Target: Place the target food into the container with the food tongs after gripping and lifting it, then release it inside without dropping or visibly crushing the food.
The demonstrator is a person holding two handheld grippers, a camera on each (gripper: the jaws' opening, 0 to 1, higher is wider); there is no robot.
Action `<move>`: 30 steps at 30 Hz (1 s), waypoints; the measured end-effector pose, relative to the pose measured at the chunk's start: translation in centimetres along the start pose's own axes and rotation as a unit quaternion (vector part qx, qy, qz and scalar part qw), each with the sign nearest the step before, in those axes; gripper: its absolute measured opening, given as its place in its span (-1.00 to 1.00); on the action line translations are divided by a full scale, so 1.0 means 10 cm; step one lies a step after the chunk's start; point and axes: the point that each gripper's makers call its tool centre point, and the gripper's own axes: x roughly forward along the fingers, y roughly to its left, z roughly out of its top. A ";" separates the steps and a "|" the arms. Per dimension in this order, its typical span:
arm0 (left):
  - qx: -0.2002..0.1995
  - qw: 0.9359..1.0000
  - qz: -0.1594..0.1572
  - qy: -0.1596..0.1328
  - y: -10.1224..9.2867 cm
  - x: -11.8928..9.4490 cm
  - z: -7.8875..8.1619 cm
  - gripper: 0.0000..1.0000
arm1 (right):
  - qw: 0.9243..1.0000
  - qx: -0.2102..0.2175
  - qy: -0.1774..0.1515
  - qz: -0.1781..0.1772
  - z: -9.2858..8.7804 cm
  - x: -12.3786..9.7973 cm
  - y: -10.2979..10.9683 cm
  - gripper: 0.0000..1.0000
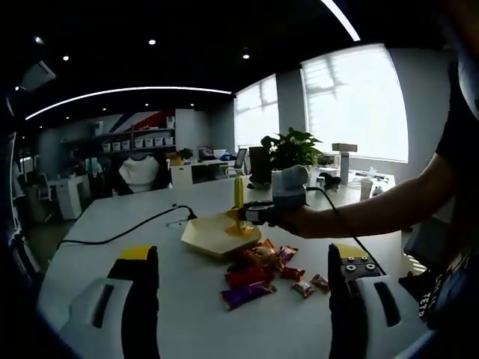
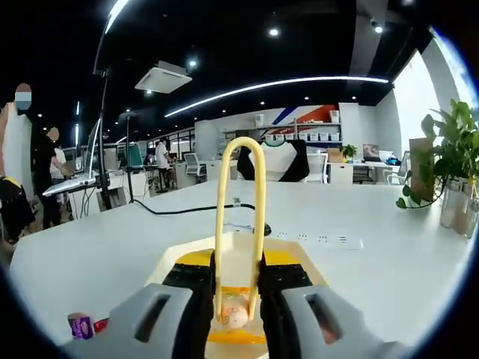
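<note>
Upright, loop uppermost, the tongs (image 2: 239, 224) sit clenched in the right claw (image 2: 239, 299); left claw (image 1: 243, 280) released

Left gripper (image 1: 243, 280): grey shells, black jaws, yellow tips, two screws by the right tip. Right gripper (image 2: 237, 299) same colours. Person's sleeve (image 1: 458, 127) dark.

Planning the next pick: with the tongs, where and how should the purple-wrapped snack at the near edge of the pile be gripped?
Grip the purple-wrapped snack across its narrow middle, tongs coming from above. It lies flat on the table at the pile's near edge, bare table toward the left gripper, so its long sides look reachable. Probably squeeze lightly; contents can't be told.
</note>
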 end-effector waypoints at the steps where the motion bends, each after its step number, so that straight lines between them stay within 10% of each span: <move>1: -0.001 1.000 0.001 0.000 0.01 0.00 0.00 0.99 | 1.000 0.005 0.010 0.009 -0.04 0.00 0.04 -0.62; 30: 0.023 1.000 -0.008 -0.012 -0.07 -0.01 0.13 1.00 | 0.996 -0.043 -0.050 0.068 0.43 -0.52 0.22 -0.53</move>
